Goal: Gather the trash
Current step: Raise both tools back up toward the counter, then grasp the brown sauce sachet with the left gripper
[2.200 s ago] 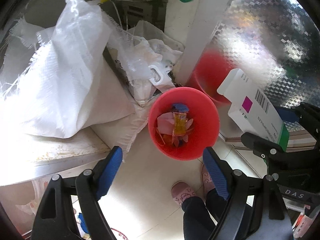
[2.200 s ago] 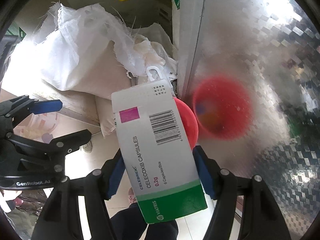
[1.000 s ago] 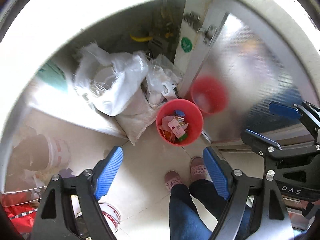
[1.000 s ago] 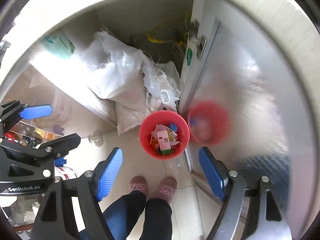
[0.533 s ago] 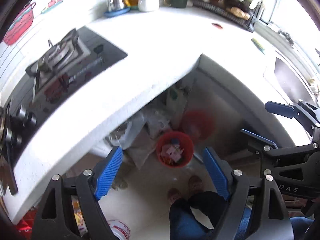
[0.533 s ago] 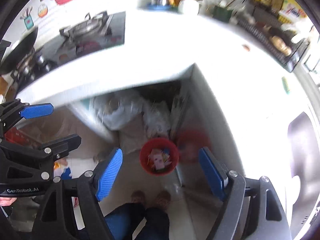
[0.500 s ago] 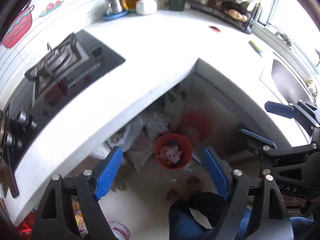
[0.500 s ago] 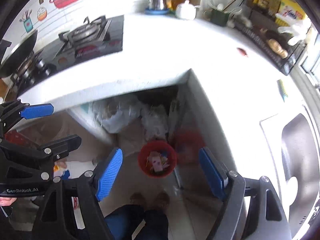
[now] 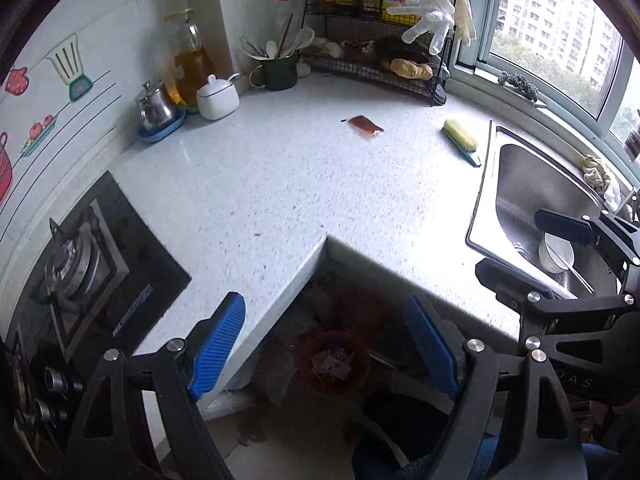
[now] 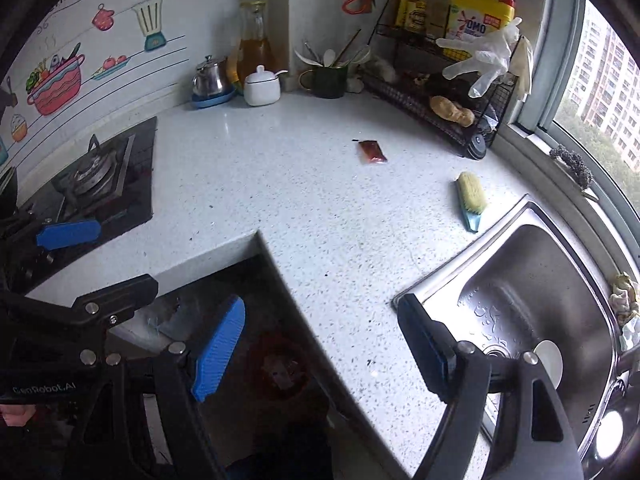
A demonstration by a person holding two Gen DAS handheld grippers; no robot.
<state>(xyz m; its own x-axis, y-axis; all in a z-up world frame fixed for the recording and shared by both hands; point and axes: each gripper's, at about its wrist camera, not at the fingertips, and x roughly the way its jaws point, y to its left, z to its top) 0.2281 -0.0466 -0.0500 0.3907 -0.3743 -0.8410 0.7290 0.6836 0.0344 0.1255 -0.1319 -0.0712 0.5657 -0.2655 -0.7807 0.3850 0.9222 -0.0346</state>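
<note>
A small red sauce packet (image 9: 365, 125) (image 10: 373, 151) lies flat on the white speckled countertop (image 9: 280, 184) (image 10: 304, 208), far from both grippers. Down on the floor under the counter stands the red bin (image 9: 332, 362) (image 10: 278, 366) with several wrappers and a box inside. My left gripper (image 9: 326, 346) hangs open high above the bin, nothing between its blue pads. My right gripper (image 10: 320, 344) is open too and holds nothing, over the counter's inner edge. In the left wrist view the right gripper (image 9: 532, 248) shows at the right, over the sink.
A steel sink (image 10: 532, 304) holding a white bowl (image 9: 556, 252) sits at the right. A scrub brush (image 10: 471, 196) lies near it. A gas hob (image 9: 84, 264) is at the left. A jar, kettle, oil bottle and wire rack (image 9: 380, 64) line the back wall. The person's legs (image 9: 400, 432) stand below.
Both grippers have risen from floor level by the bin to above the countertop. The box the right gripper held earlier now lies in the bin. Both stay open.
</note>
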